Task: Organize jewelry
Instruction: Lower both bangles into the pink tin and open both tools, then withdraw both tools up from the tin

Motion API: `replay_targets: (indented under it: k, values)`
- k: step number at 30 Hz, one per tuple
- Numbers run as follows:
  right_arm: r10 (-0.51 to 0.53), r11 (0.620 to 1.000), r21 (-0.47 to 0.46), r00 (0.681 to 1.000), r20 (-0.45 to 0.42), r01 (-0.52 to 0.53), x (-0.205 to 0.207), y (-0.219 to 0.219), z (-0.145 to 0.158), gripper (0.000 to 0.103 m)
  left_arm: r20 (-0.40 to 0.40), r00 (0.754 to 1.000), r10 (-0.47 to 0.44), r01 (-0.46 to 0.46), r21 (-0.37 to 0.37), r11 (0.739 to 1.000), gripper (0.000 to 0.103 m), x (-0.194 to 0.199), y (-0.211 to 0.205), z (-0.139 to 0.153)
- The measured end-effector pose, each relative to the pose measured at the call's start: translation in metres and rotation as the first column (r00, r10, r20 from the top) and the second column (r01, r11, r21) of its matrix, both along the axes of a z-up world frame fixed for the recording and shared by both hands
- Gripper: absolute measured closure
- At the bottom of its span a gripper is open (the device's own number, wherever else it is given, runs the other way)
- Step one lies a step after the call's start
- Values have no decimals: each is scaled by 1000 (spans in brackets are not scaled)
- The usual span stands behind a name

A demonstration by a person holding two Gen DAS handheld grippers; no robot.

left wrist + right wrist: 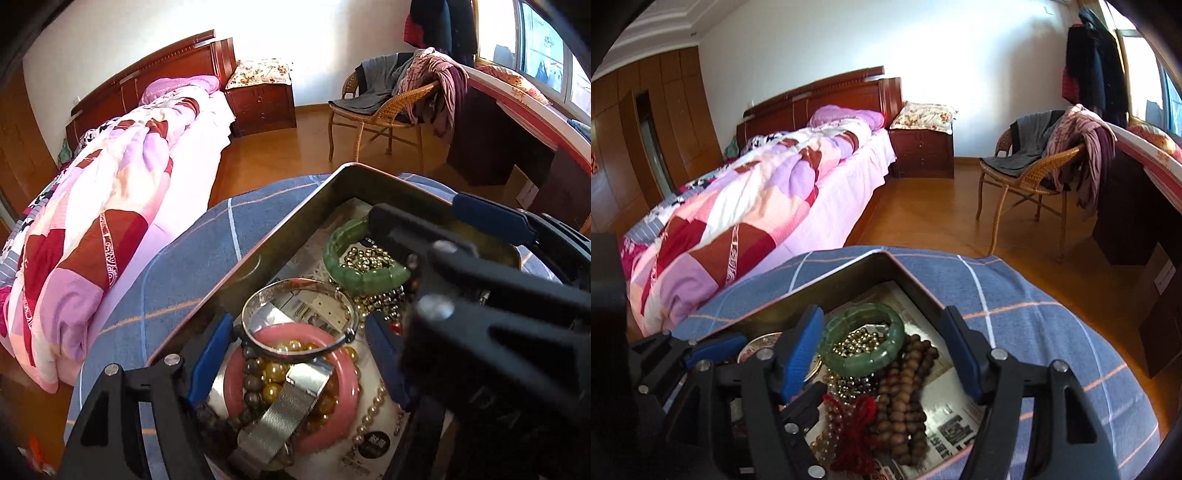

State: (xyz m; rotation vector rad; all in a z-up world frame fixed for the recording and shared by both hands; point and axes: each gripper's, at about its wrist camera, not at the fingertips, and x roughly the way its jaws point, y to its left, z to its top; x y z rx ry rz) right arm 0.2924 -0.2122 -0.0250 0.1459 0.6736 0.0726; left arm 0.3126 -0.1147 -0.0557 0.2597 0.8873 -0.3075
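Left gripper spread over metal tin, straddling pink bangle; right gripper spread, flanking green bangle toward tin's far corner; wooden beads just beside it.

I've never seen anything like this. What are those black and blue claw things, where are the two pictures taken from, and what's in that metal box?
No robot here: a person holds a two-fingered tool in each hand, with a wide-angle camera on each looking along its blue-padded fingers. One picture comes from the left hand-held gripper, the other from the right hand-held gripper. Both are open and hold nothing. They hover over a metal tin on a blue checked cloth, lined with newspaper. In it lie a green bangle, a pink bangle, a silver bangle, a mesh watch strap, wooden beads, small gold beads and a red tassel. Behind is a bedroom.
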Motion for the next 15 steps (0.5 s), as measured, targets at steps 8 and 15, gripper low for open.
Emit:
replay_targets:
  k: [8, 15]
  values:
    - [-33, 999, 1, 999, -3, 33, -15, 0, 5, 27, 19, 999, 49, -48, -38, 998, 29, -12, 7, 15]
    - [-50, 998, -38, 998, -31, 49, -33, 2, 5, 19, 10, 996, 88, -88, -14, 996, 29, -29, 6, 13]
